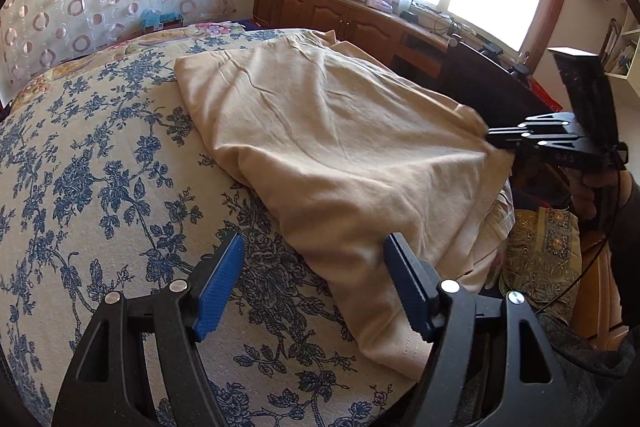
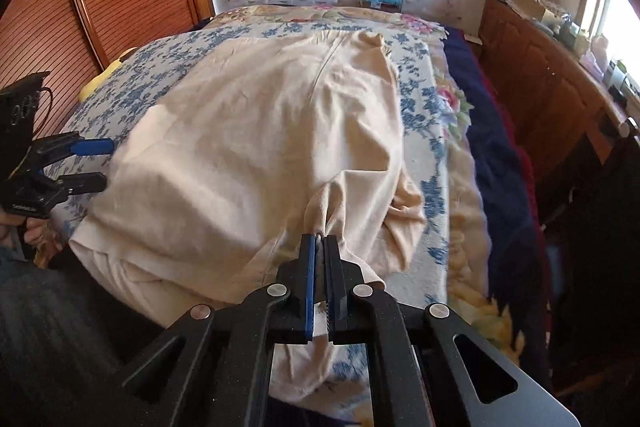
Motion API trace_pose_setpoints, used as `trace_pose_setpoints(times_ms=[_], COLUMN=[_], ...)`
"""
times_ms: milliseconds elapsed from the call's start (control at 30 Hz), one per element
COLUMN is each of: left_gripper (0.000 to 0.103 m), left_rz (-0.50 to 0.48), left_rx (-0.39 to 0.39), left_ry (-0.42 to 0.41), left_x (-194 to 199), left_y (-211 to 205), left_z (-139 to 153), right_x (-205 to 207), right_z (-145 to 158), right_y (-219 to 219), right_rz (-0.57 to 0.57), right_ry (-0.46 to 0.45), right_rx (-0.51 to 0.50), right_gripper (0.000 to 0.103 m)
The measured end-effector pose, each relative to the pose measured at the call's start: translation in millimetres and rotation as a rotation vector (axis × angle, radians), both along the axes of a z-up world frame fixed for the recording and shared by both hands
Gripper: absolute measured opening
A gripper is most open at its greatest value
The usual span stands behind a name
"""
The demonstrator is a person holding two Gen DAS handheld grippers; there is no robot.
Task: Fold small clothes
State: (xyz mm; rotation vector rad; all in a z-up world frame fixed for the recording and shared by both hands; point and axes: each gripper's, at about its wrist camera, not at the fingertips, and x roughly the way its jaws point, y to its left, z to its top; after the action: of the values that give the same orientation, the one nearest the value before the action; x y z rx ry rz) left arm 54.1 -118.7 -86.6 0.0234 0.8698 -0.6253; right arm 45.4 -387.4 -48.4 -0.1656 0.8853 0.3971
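The right claw (image 2: 319,243) pinches the cream shirt (image 2: 256,131) tight. The left claw (image 1: 314,281) gapes wide beside it, holding nothing. Grab that near edge next, then lift evenly.

Your left black two-finger gripper (image 1: 314,283) has matte black linkage arms with triangular cut-outs, round silver pivot screws, and ribbed blue pads (image 1: 218,287) on its fingers. Your right black two-finger gripper (image 2: 319,251) is built alike: one blue pad, one black toothed pad. A thin black cable (image 1: 596,263) runs beside its handle. Your bare-skinned hand (image 1: 588,195) emerges from a dark grey sleeve (image 1: 624,251).
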Motion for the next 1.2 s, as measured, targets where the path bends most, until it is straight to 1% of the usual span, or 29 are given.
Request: trace_pose_setpoints(times_ms=[133, 200, 300, 333, 367, 400, 433, 500, 600, 667, 700, 733, 767, 833, 900, 933, 1033, 1100, 1167, 1200], left_gripper=[0.073, 0.073, 0.073, 0.073, 0.071, 0.061, 0.055, 0.053, 0.052, 0.052, 0.049, 0.041, 0.037, 0.019, 0.011, 0.01, 0.01, 0.01, 0.01, 0.01], left_rz=[-0.014, -0.037, -0.059, -0.062, -0.069, -0.077, -0.084, -0.097, -0.11, -0.111, -0.11, -0.113, -0.117, -0.127, -0.134, -0.139, -0.14, -0.138, -0.136, -0.136], left_rx=[0.002, -0.002, 0.015, 0.019, 0.017, 0.012, 0.01, 0.006, 0.015, 0.012, 0.008, 0.001, -0.006, -0.013, -0.02, -0.028, -0.021, -0.015, -0.017, -0.017], left_ry=[0.006, 0.026, 0.033, 0.033, 0.035, 0.041, 0.048, 0.059, 0.059, 0.061, 0.062, 0.063, 0.068, 0.074, 0.076, 0.078, 0.066, 0.064, 0.067, 0.068], left_x=[-5, -8, -11, -12, -14, -16, -17, -19, -23, -22, -22, -23, -23, -23, -23, -23, -24, -24, -24, -23], left_y=[-1, -3, -8, -10, -11, -11, -13, -15, -20, -21, -20, -20, -20, -20, -20, -20, -21, -22, -21, -20], left_z=[2, -1, -4, -5, -5, -6, -6, -8, -11, -11, -11, -11, -11, -12, -12, -12, -10, -10, -10, -11], right_x=[-17, -19, -13, -12, -11, -9, -9, -9, -7, -7, -7, -8, -10, -12, -13, -14, -16, -15, -17, -17], right_z=[13, 9, -2, -2, -2, -4, -5, -15, -29, -35, -35, -35, -34, -36, -39, -39, -40, -38, -36, -32], right_y=[-9, -8, -5, -5, -4, -5, -6, -10, -13, -10, -8, -6, -2, 3, 10, 12, 13, 12, 12, 10], right_rz=[0.019, 0.017, -0.003, -0.011, -0.021, -0.036, -0.06, -0.098, -0.126, -0.123, -0.119, -0.107, -0.084, -0.061, -0.058, -0.056, -0.041, -0.037, -0.053, -0.065], right_ry=[0.016, 0.032, 0.045, 0.045, 0.04, 0.03, 0.019, 0.009, 0.03, 0.036, 0.03, 0.031, 0.036, 0.033, 0.014, 0.006, 0.006, 0.01, -0.005, -0.012], right_rx=[-0.043, -0.048, -0.077, -0.067, -0.055, -0.052, -0.06, -0.051, -0.032, -0.019, -0.019, -0.014, 0.002, 0.0, -0.04, -0.049, -0.058, -0.064, -0.072, -0.069], right_gripper=[0.004, 0.004, 0.004, 0.004, 0.004, 0.012, 0.025, 0.039, 0.045, 0.046, 0.047, 0.047, 0.047, 0.047, 0.047, 0.042, 0.035, 0.035, 0.035, 0.038])
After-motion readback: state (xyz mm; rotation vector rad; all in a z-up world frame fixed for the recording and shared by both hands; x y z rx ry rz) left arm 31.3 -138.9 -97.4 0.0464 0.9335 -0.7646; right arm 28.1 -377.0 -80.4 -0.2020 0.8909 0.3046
